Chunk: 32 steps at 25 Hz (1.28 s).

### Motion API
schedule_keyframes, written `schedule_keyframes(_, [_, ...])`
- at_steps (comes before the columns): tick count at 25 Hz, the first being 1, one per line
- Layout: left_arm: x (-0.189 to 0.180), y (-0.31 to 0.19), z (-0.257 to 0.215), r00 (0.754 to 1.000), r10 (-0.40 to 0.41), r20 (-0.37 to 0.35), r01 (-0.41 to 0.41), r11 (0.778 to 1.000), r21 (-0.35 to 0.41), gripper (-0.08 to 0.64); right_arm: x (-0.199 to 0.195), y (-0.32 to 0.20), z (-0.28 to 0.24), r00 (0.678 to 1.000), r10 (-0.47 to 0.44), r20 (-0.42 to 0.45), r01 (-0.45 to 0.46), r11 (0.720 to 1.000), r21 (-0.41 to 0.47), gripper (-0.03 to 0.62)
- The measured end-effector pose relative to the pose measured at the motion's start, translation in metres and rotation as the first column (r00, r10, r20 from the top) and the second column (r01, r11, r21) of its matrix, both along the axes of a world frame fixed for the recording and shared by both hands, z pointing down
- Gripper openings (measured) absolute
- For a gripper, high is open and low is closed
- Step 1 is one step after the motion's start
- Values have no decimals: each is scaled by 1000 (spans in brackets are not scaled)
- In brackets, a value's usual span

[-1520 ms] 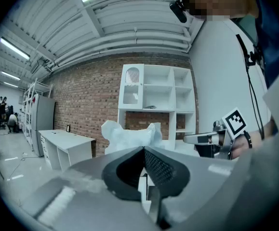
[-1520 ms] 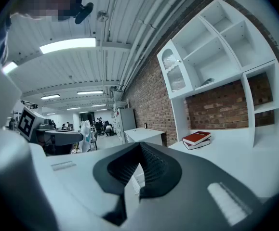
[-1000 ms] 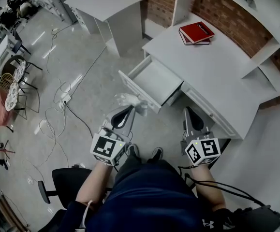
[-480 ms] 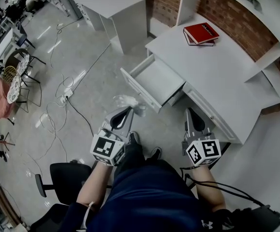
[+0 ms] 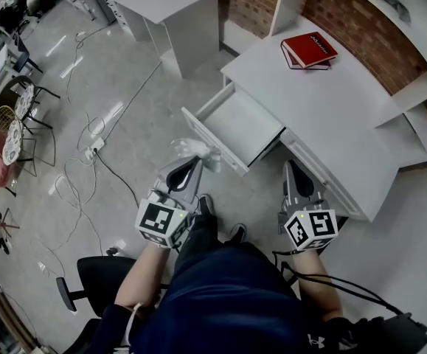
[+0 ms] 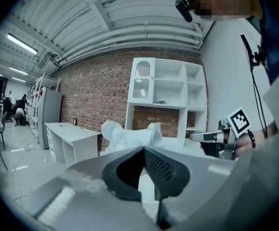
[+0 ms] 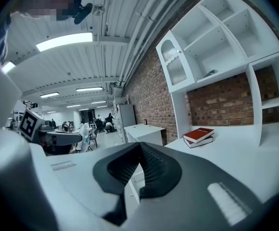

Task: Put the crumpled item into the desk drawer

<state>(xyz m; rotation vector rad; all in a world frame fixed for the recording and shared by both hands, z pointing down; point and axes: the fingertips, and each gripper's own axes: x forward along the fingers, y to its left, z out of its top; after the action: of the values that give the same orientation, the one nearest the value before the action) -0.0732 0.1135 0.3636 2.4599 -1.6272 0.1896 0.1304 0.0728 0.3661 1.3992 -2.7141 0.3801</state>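
Observation:
The crumpled white item (image 5: 193, 150) hangs just off the front left corner of the open desk drawer (image 5: 244, 124), over the floor. My left gripper (image 5: 195, 161) is shut on it; in the left gripper view the crumpled item (image 6: 128, 135) bulges past the closed left gripper (image 6: 143, 148). The drawer is pulled out of the white desk (image 5: 331, 109) and looks empty. Lower right of the drawer, by the desk's front edge, my right gripper (image 5: 291, 168) is shut with nothing in it. The right gripper view shows the right gripper (image 7: 139, 145) with its jaws meeting.
A red book (image 5: 308, 50) lies on the desk's far end, and white shelves (image 5: 412, 28) rise behind it against a brick wall. A second white desk (image 5: 170, 2) stands to the upper left. Cables (image 5: 88, 153) run over the floor. A black chair (image 5: 99, 280) sits behind me.
Hardly anything differs. My left gripper keeps its hold on the crumpled item near the drawer's corner, and only the head view has swayed slightly.

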Motion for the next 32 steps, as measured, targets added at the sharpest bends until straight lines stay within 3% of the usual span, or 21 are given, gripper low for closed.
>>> schedule_keyframes(18, [-70,-95,21,990,134,-52,-134,991,1,3,-67,-70,1,992,112,-63,-113,993,-17,2])
schedule_keyframes(32, [-40,-153,59,975,217,-57,-221,971,-93,3,-60,-107,27,989,127,-76,-133,987,-87,2])
